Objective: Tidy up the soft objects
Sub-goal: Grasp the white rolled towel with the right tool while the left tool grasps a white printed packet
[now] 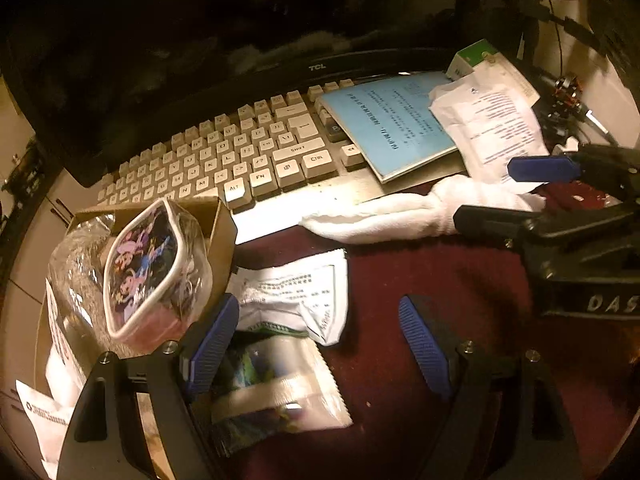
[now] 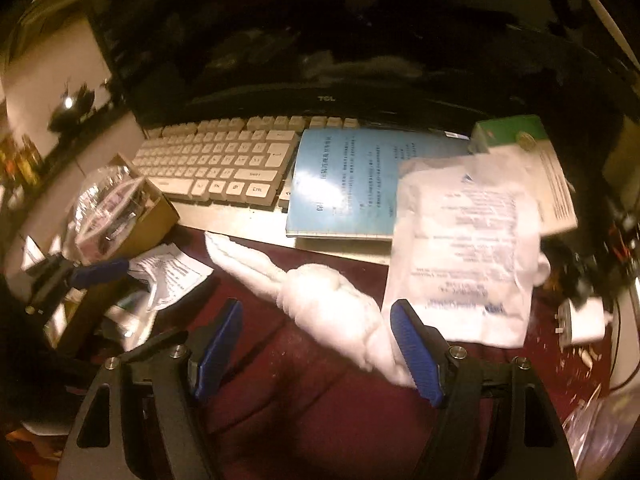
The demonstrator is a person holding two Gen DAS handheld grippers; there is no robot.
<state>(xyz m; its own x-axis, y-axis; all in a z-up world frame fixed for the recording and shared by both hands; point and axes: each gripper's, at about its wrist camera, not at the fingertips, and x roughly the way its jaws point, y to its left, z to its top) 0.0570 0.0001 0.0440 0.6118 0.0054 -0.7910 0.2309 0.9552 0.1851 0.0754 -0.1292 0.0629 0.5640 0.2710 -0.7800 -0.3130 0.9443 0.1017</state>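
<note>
A white rolled sock (image 2: 332, 300) lies on the dark red desk mat (image 2: 304, 392), running from the keyboard edge toward my right gripper (image 2: 320, 348). The right gripper is open, and the sock's near end lies between its fingers, against the right pad. In the left wrist view the sock (image 1: 384, 212) lies at the centre right with the right gripper (image 1: 516, 192) around its end. My left gripper (image 1: 320, 344) is open and empty above a clear plastic packet (image 1: 276, 392) and a crumpled white sachet (image 1: 296, 296).
A beige keyboard (image 1: 240, 152) and a TCL monitor (image 1: 316, 67) stand behind. A blue booklet (image 2: 340, 184) and a white plastic bag (image 2: 464, 248) lie at the right. A cardboard box (image 1: 218, 232) with a cartoon pouch (image 1: 148, 268) stands at the left.
</note>
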